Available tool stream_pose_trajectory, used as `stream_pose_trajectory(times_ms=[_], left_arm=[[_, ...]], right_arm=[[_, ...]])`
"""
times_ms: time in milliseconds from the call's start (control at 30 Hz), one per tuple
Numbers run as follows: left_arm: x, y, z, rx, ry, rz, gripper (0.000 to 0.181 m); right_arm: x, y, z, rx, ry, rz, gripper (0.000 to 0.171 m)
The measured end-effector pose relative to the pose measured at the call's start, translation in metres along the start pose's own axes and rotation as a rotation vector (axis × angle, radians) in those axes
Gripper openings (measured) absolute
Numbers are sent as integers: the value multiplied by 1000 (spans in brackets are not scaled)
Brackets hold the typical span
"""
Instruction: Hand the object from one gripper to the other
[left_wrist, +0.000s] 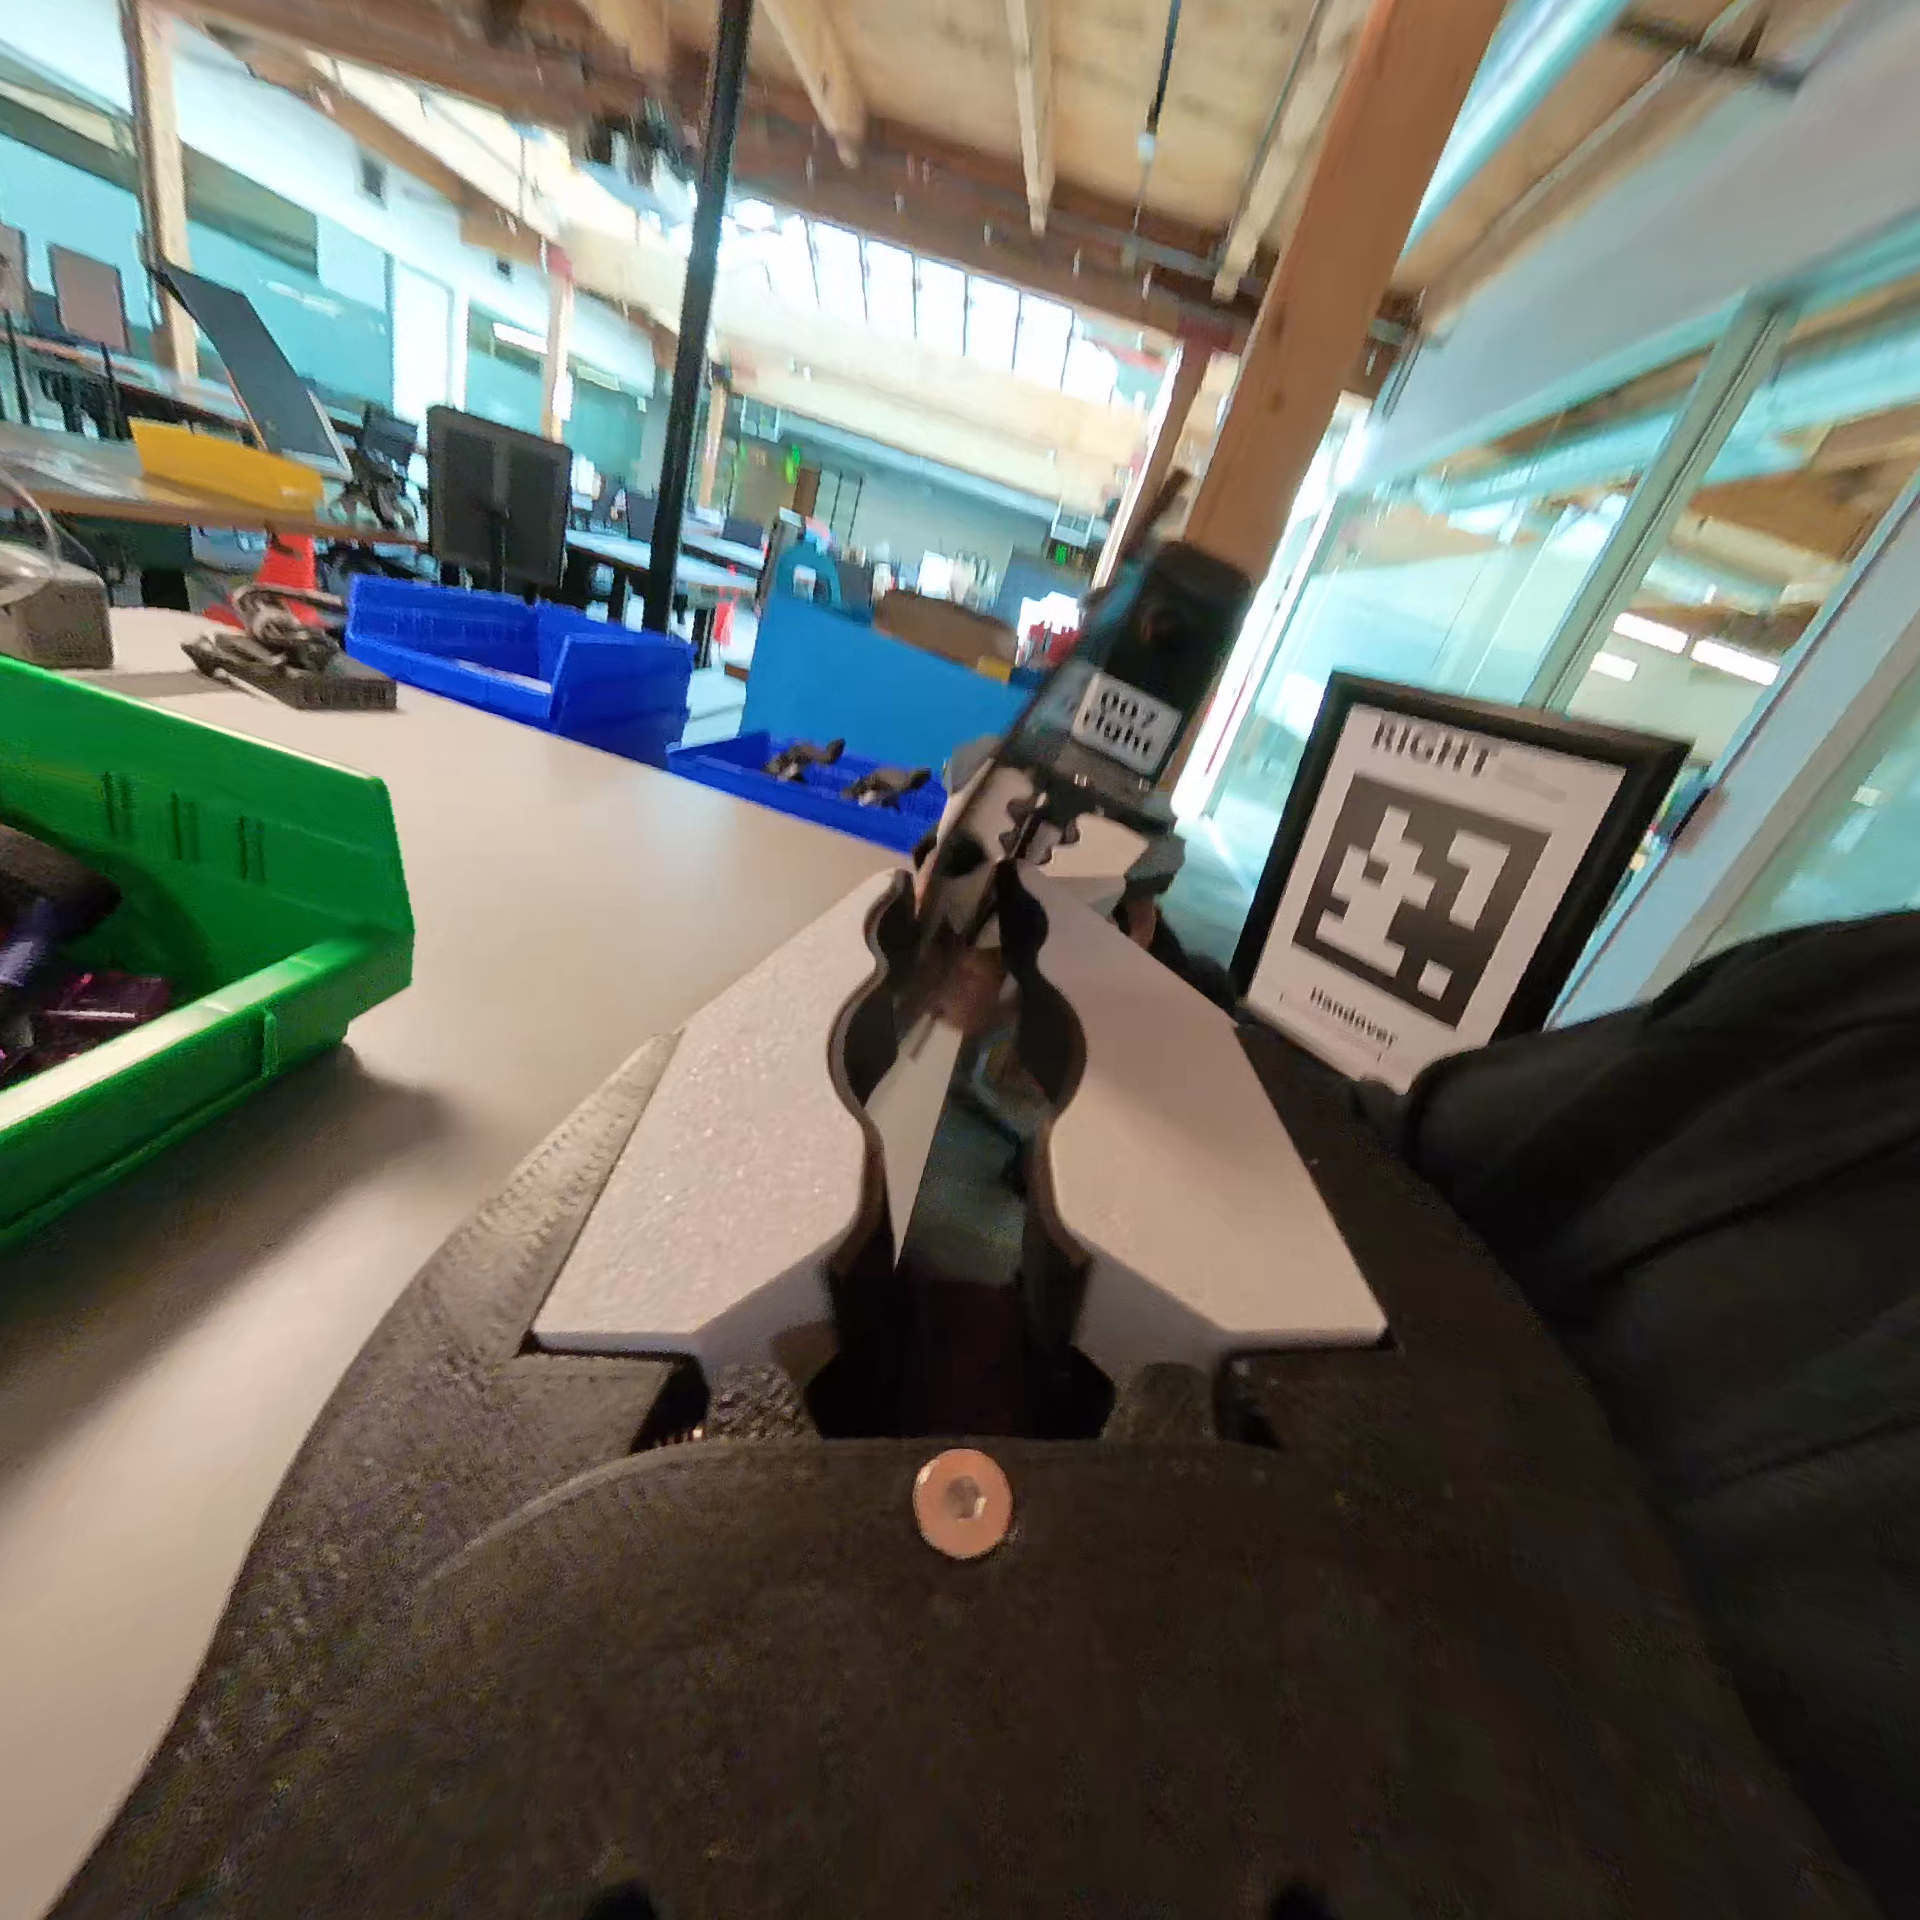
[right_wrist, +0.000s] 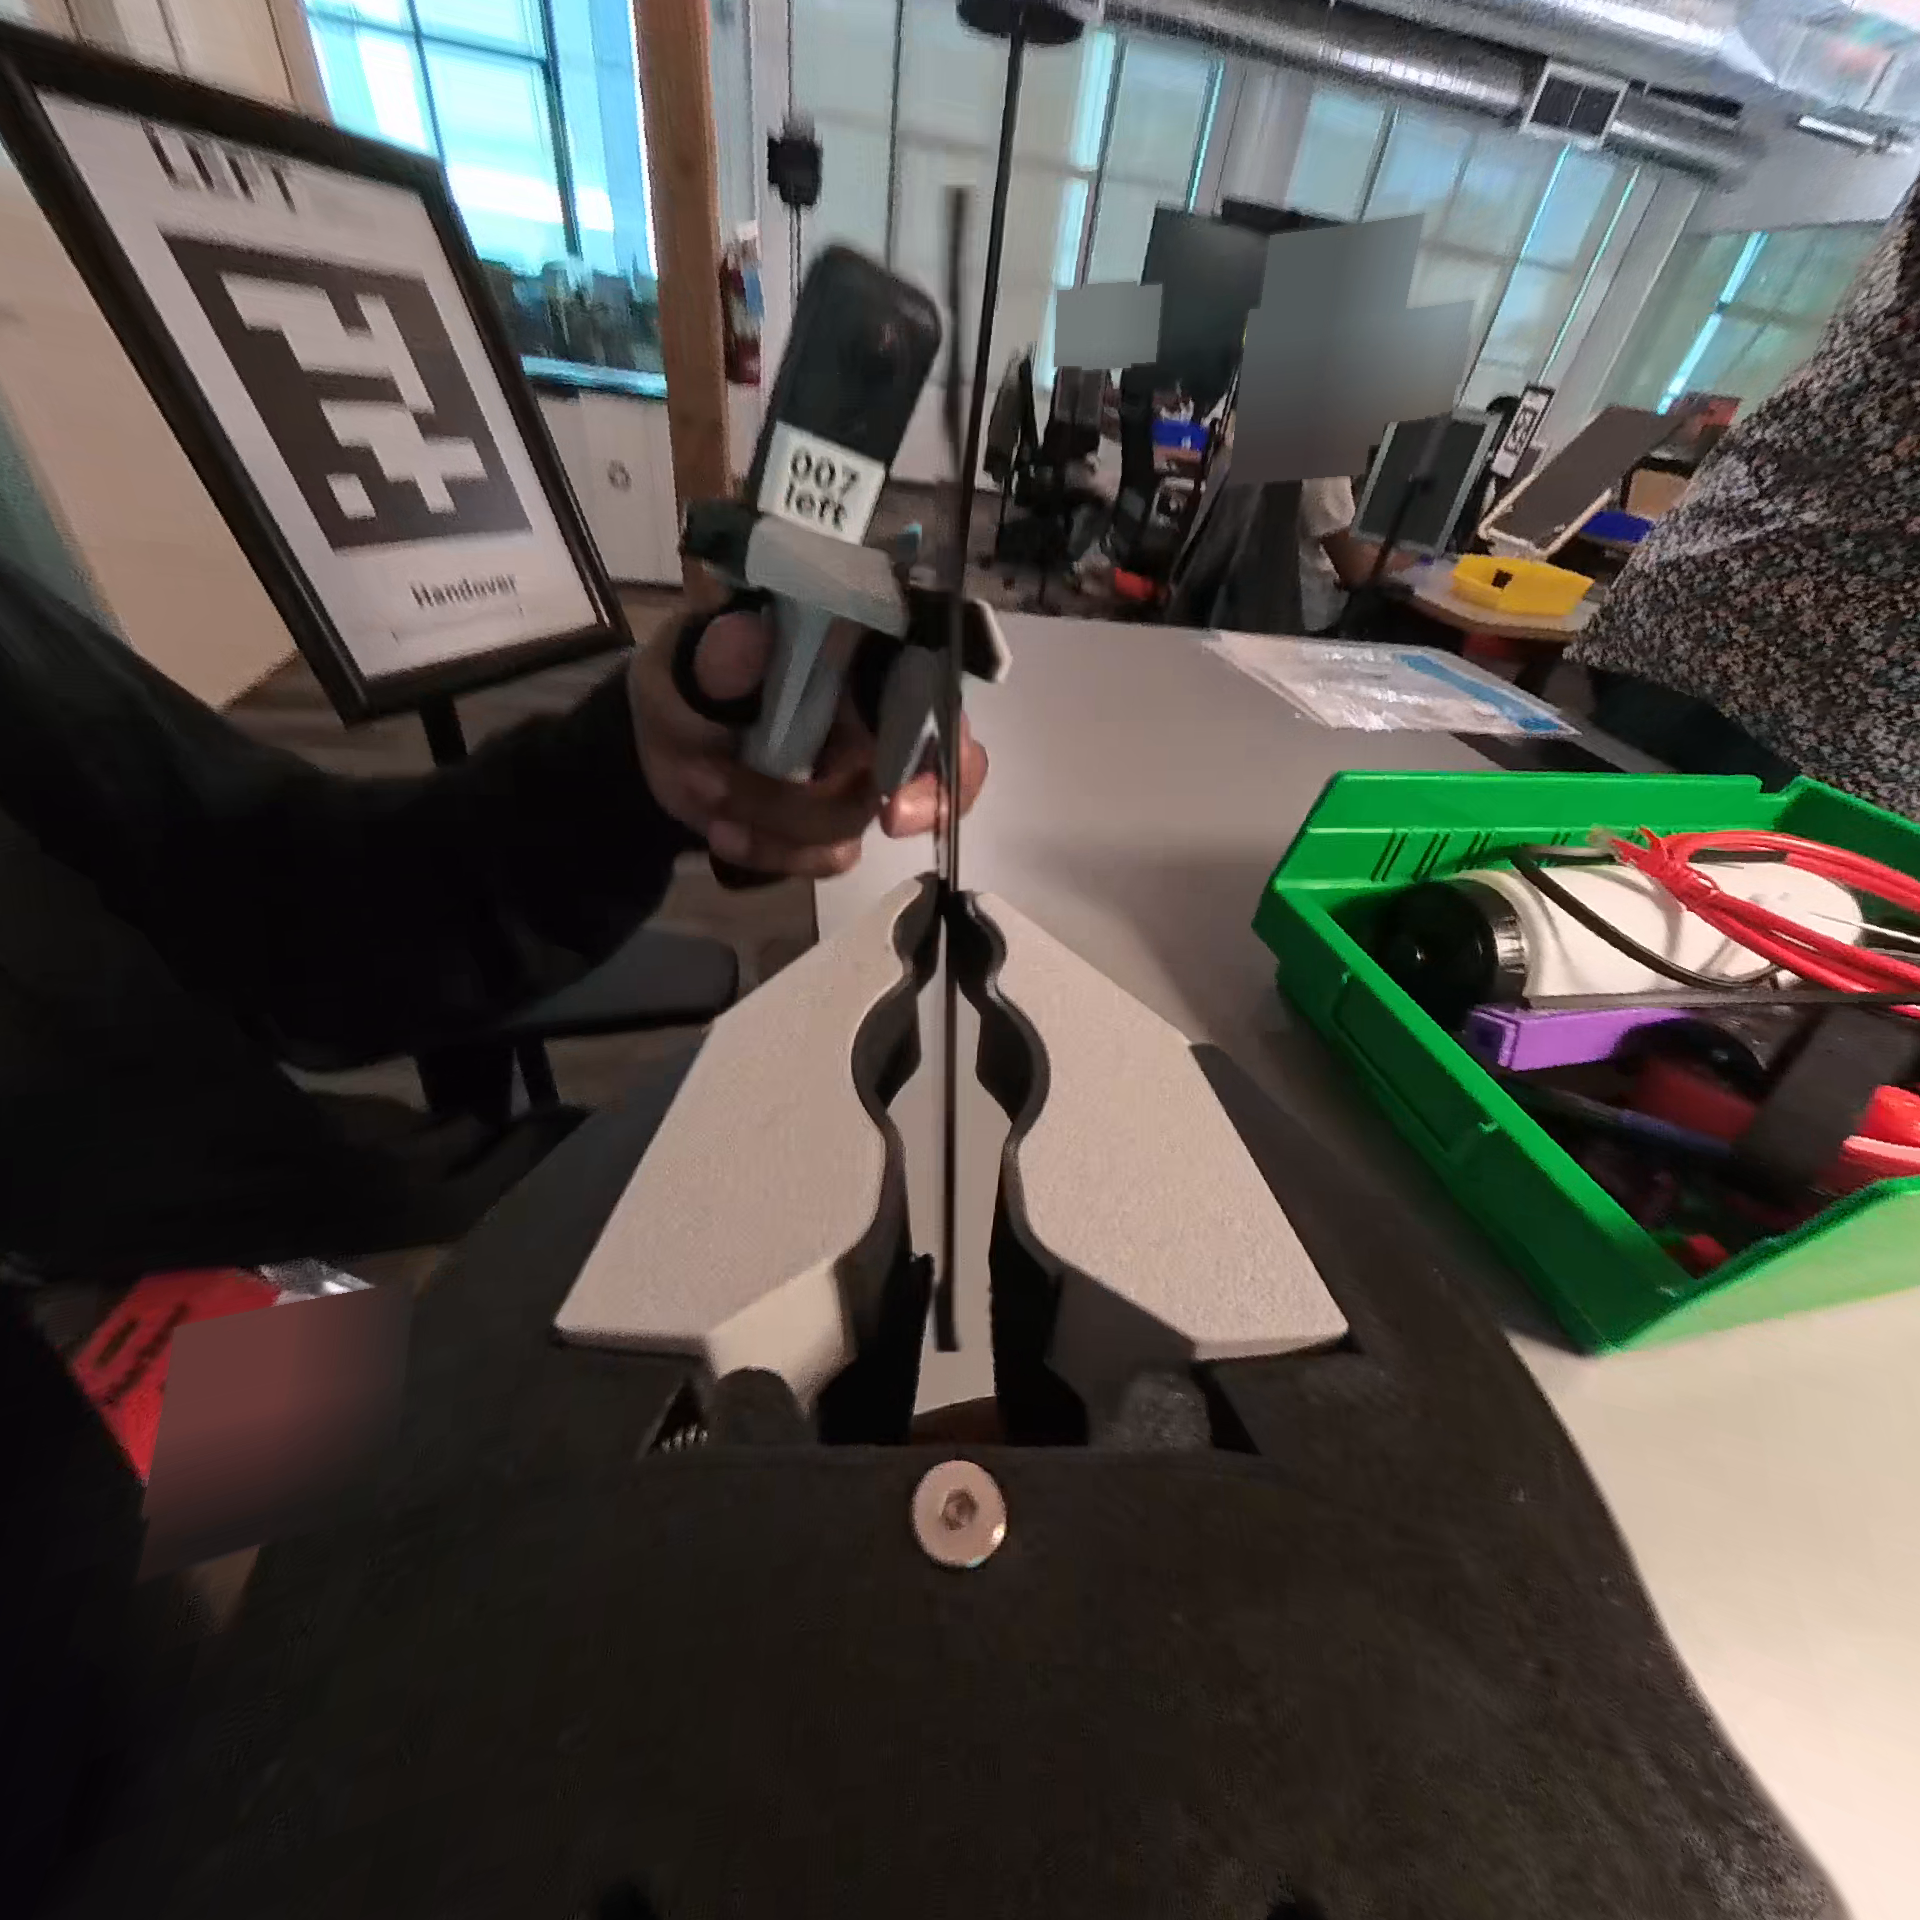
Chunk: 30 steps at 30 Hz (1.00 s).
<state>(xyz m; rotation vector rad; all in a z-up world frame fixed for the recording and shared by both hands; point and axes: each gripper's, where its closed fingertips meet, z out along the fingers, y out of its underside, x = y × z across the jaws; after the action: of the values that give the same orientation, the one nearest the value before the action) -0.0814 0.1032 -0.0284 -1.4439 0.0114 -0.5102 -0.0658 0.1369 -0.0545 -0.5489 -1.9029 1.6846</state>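
— Left wrist view: my left tongs (left_wrist: 961, 914) sit nearly closed on a thin flat strip (left_wrist: 920, 1101), the right tongs (left_wrist: 997, 831) meeting it at the tips.

— Right wrist view: right tongs (right_wrist: 948, 904) pinch that black strip (right_wrist: 951, 1091) edge-on — light, stiff-looking, probably slippery; grip mid-length, above the bench (right_wrist: 1143, 779).

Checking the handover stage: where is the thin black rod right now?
In the right wrist view the thin black rod stands upright between the right tool fingers, its upper part beside the left tool, left of the green bin.
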Motion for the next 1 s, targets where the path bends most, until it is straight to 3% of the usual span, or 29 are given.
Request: stream_pose_trajectory(times_ms=[133,267,333,467,533,600,700,733,800,833,933,1000], left_arm=[[-10,-8,-3,135,47,-69,44],[-12,3,8,148,85,-110,43],[-13,15,20,100,55,-88,33],[-18,17,27,106,-25,-43,2],[-17,16,26,72,-51,-20,3],[-13,23,25,-29,-74,32,2],[3,38,24,-184,-25,83,2],[7,42,24,-210,-12,88,2],[13,49,26,-252,17,77,2],[13,52,27,-258,21,74,2],[1,46,28,-198,-21,25,18],[-6,43,28,-144,-3,-48,44]], right_arm=[[11,-17,-2,192,1,117,2],[30,-27,-9,384,28,272,2],[32,-27,-7,431,11,323,2],[35,-24,-3,429,40,320,8],[40,-24,-9,398,91,270,11],[45,-29,-20,368,151,207,24],[38,-37,-29,311,134,176,36],[33,-38,-28,303,108,176,35],[20,-40,-24,303,45,168,13],[18,-43,-23,318,37,169,10],[20,-52,-24,397,46,211,2],[22,-62,-30,500,58,214,2]])
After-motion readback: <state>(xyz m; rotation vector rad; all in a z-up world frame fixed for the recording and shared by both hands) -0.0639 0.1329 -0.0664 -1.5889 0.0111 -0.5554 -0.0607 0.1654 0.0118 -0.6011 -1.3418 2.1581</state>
